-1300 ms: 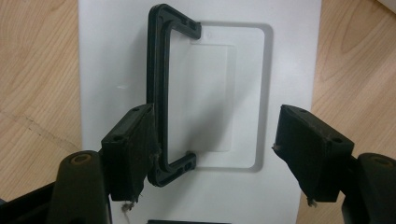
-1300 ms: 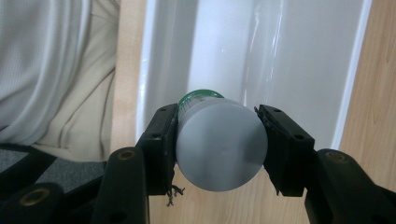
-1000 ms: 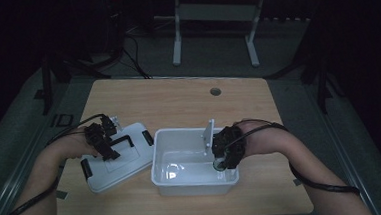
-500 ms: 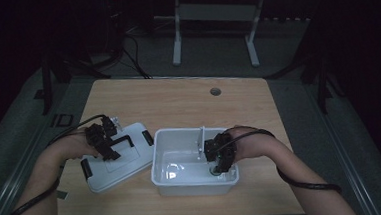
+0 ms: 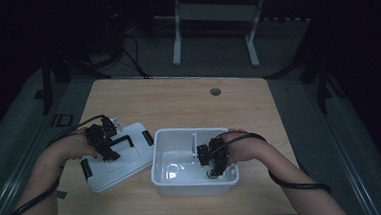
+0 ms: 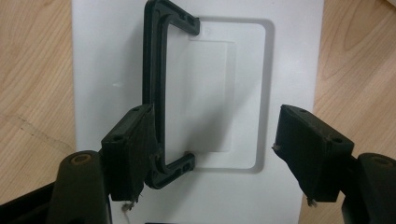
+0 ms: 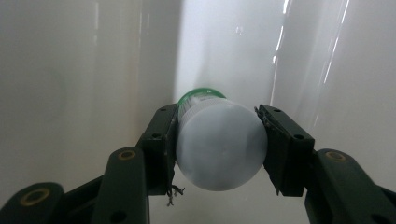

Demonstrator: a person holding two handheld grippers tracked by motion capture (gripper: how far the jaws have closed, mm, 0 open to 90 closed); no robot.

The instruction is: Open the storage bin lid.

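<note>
A white plastic bin [image 5: 180,180] stands at the table's front middle. Its white lid [image 5: 132,166] lies flat to the left, with a black handle [image 6: 156,70] on top. My left gripper [image 5: 105,140] hovers over the lid, open; its jaws stand apart [image 6: 217,154], the left one touching the handle's near end. My right gripper [image 5: 213,161] reaches down inside the bin by its right wall. It is shut on a small bottle [image 7: 219,140] with a white cap and a green label, close to the bin's inner wall [image 7: 70,70].
The wooden table [image 5: 178,105] has a round cable hole [image 5: 215,91] near its far edge. Beyond it stand a metal frame's legs [image 5: 214,36] and cables on the dark floor. Black cables trail from both grippers along the forearms.
My right gripper has moved left and down from the bin's right rim into the bin, carrying the bottle. The left gripper has stayed over the lid.
</note>
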